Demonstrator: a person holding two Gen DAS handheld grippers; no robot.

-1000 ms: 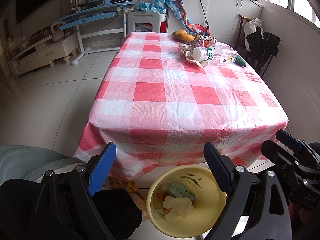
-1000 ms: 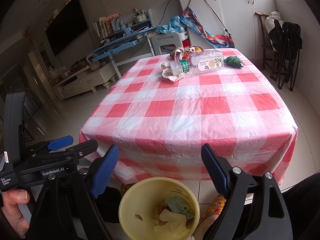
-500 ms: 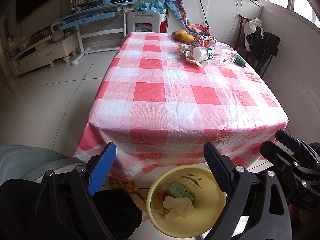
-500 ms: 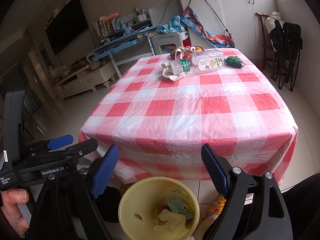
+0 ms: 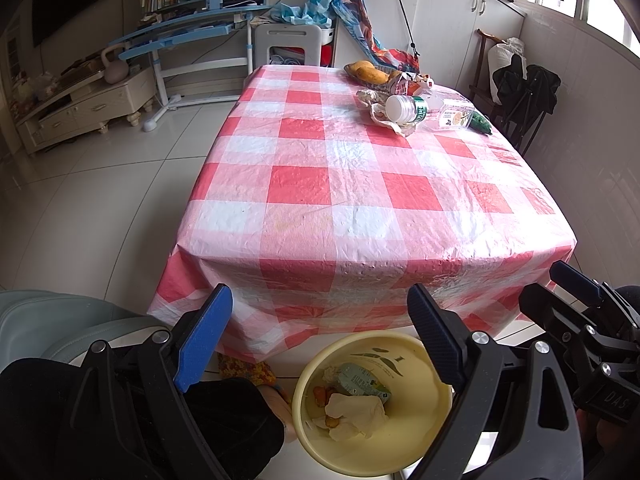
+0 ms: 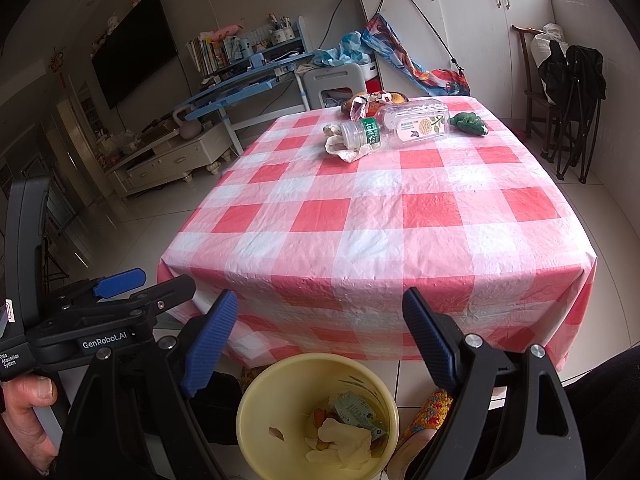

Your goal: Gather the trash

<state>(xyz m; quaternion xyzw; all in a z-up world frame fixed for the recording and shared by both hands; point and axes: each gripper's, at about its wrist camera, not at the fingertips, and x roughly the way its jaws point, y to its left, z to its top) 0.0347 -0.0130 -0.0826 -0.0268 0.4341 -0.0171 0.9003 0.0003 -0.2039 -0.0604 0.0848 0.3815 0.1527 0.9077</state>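
A yellow trash bin (image 5: 412, 416) (image 6: 256, 392) stands on the floor below the table's near edge, holding tissue (image 5: 356, 410) and a green wrapper (image 6: 356, 410). On the far end of the red-checked table (image 5: 320, 184) (image 6: 380, 216) lie a small clear bottle with a green label (image 5: 404, 108) (image 6: 360, 134) on crumpled paper (image 6: 346, 152), a larger clear bottle (image 6: 416, 122), a green wrapper (image 6: 468, 122) and a snack packet (image 5: 404, 86). My left gripper (image 5: 320, 334) and right gripper (image 6: 320, 334) are both open and empty above the bin.
Fruit (image 5: 366, 72) sits at the table's far edge. A white stool (image 5: 294, 46) and blue desk (image 5: 188, 34) stand behind the table. A folded black chair (image 6: 576, 96) is at the right wall. The floor on the left is white tile (image 5: 100, 184).
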